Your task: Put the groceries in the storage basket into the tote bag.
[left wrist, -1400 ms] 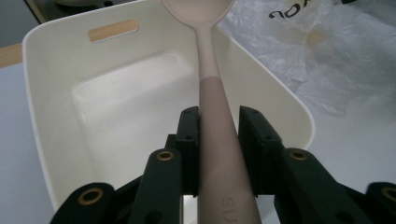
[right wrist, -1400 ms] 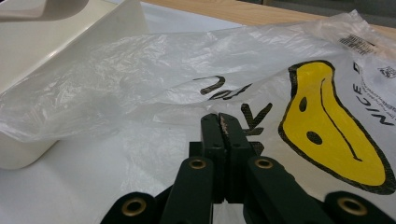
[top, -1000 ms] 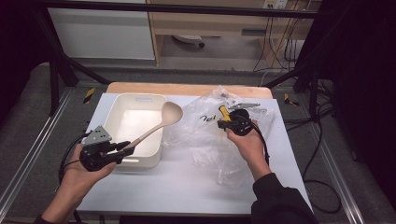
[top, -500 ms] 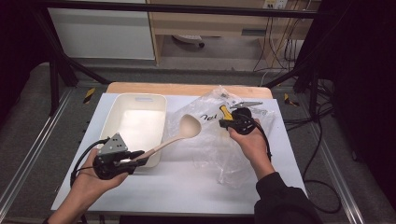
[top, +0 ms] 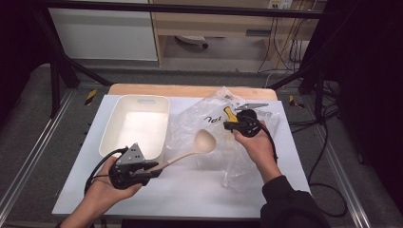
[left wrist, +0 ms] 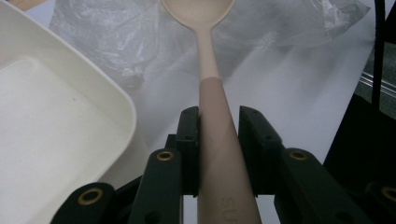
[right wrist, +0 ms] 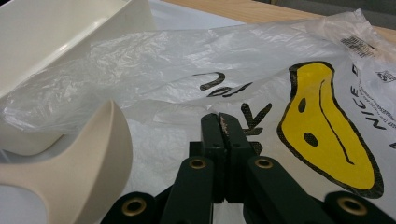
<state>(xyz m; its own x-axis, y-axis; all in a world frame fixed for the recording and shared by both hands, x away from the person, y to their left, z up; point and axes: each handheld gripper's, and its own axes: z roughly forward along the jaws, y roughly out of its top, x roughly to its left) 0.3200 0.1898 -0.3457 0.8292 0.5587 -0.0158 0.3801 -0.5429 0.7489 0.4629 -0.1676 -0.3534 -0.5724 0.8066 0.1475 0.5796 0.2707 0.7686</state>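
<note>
The left gripper (top: 151,170) clamps the handle of a beige ladle (top: 198,145) whose bowl hovers over the clear plastic bag (top: 216,142), just right of the white tub (top: 138,126), while the right gripper (top: 229,125) pinches the bag's film with jaws closed.

The spoon (top: 192,149) is light tan, a bit paler toward its bowl. The tub (top: 138,124) beside the spoon is creamy white. The bag (top: 223,137) by the spoon is clear and crinkly, with a yellow smiley face and black letters. Both claws are black with small gold rings. The counter (top: 190,190) is white, with a brown, maybe wooden, edge at the back.
</note>
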